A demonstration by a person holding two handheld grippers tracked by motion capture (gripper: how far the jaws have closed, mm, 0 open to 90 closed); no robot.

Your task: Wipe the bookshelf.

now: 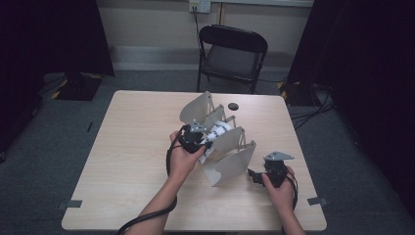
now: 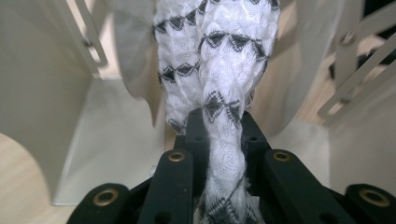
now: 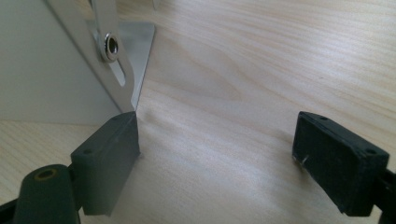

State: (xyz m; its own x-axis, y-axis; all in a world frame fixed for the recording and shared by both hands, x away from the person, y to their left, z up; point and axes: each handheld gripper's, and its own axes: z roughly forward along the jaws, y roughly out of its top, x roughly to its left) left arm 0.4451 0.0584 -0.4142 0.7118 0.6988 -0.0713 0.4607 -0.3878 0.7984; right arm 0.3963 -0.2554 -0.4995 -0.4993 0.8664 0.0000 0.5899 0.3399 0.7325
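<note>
Feeding the patterned cloth (image 2: 219, 70), clamped in my left tool (image 1: 208, 143), into the rack (image 1: 230, 164) at worktop (image 1: 137, 147) centre; snagging a divider may tip it. Right tool (image 3: 217, 161) gapes empty at 4 o'clock.

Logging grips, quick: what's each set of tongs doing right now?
Left tongs: shut on the patterned cloth.
Right tongs: open, holding nothing.

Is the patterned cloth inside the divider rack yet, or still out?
Partly in. The cloth stands between two rack plates, its near end pinched in the left gripper.
</note>
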